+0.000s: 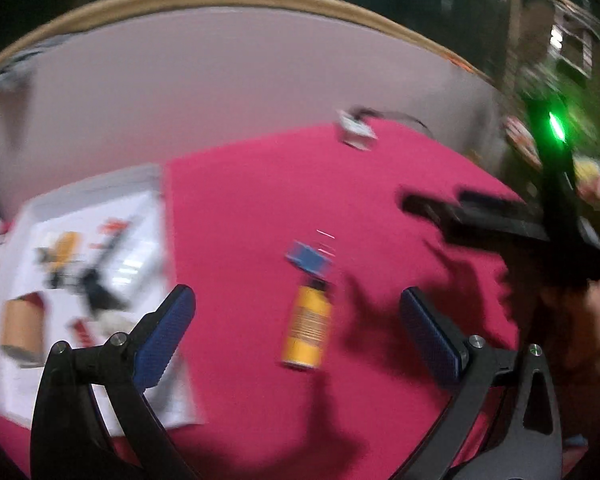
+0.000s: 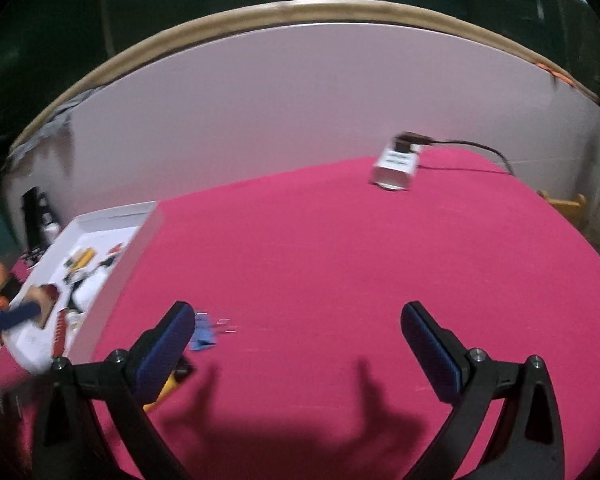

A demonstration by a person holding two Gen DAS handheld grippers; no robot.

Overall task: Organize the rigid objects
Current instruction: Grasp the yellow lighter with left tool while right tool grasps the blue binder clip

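Both grippers, left (image 1: 298, 330) and right (image 2: 298, 346), are spread wide, holding nothing. Beside the tray (image 1: 100, 188) lies a yellow bottle (image 1: 307, 326); it looks light, stiff and smooth, best gripped across its middle.

Both views are dim, with dark corners from the round fisheye frame and straight edges bowed into arcs toward the rim. The left wrist view is heavily motion-blurred — the yellow bottle (image 1: 307, 326) between the fingers of the left claw (image 1: 298, 330) smears, and the white tray (image 1: 88, 280) to its left is soft. A green light (image 1: 556, 128) flares up and to the right. Light comes from behind the claws: dark finger shadows fall on the pink worktop (image 2: 320, 248) just ahead of the right claw (image 2: 298, 344) — sharper there, though still slightly blurred.
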